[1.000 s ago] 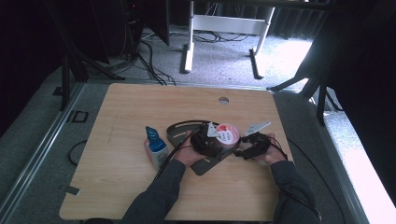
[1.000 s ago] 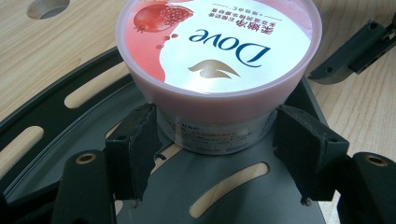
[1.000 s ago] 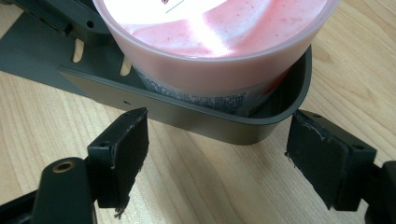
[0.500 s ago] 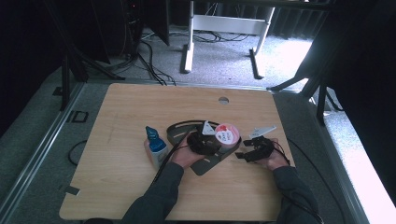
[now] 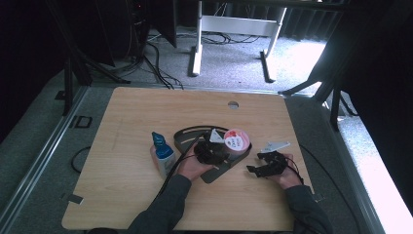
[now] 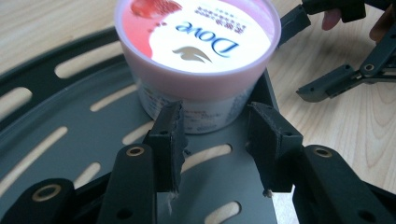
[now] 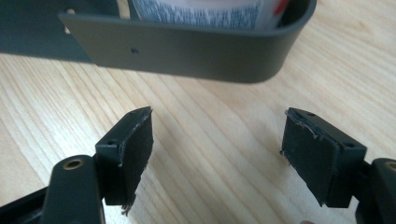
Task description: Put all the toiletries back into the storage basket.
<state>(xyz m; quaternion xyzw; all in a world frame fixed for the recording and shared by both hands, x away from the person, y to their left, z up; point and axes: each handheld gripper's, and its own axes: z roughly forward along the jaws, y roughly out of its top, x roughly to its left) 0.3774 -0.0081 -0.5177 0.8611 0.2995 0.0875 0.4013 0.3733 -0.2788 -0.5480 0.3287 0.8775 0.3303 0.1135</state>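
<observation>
The left gripper [image 6: 215, 140], jaws just narrowed yet clear of the Dove tub [image 6: 198, 56] (standing in the dark slotted tray [image 6: 70, 140]), needed squarer centring on the tub's wall before closing. The right gripper [image 7: 217, 154] waited wide open, empty, beside the tray's rim.

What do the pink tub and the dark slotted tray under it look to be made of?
Pink tub: likely plastic, with a glossy printed lid and a soft sheen on its rim. Slotted tray: dark grey, matte, thin-walled with rounded corners and punched slots; could be painted sheet metal or moulded plastic, the look leaves that open.
</observation>
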